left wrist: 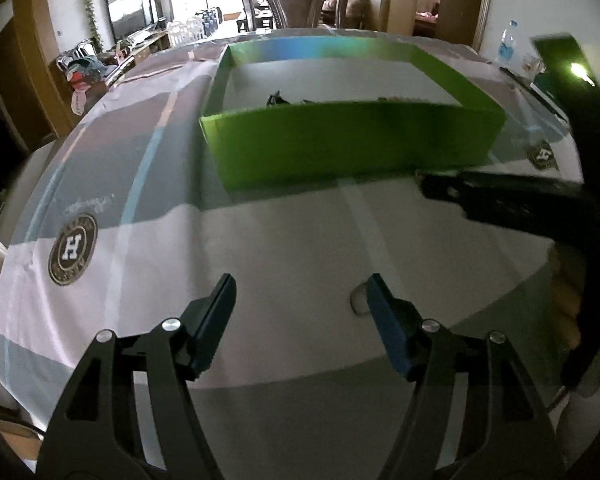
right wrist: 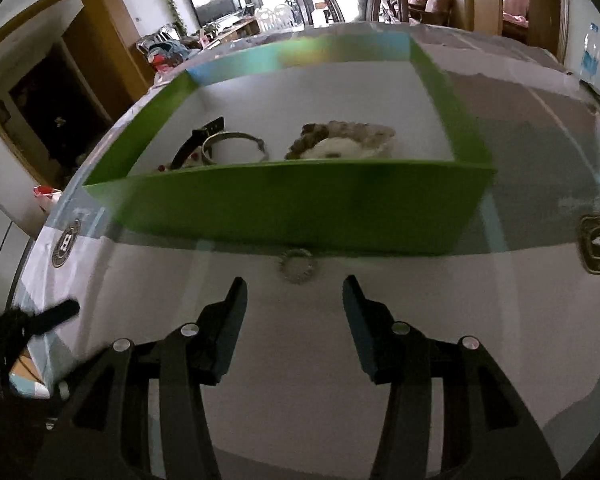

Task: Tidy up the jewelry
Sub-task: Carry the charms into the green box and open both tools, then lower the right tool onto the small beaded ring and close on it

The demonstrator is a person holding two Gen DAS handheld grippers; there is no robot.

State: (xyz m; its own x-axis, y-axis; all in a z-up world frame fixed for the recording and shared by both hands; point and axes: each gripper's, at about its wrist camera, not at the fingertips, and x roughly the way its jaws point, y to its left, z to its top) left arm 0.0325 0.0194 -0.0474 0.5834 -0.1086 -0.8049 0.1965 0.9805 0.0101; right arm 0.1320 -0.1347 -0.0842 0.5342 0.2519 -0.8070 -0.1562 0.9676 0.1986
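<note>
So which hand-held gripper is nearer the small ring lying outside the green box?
Right. The right hand-held gripper is open just short of the ring; the left hand-held gripper is farther back, off to the side.

We see the desk (right wrist: 300,380) covered by a cloth (left wrist: 284,248) in grey and white blocks printed with round H emblems (left wrist: 73,249). A green box (right wrist: 300,208) sits on it. Just beside the box's near wall lies a small beaded ring (right wrist: 297,265). A water bottle (left wrist: 507,45) stands near the far edge.
</note>
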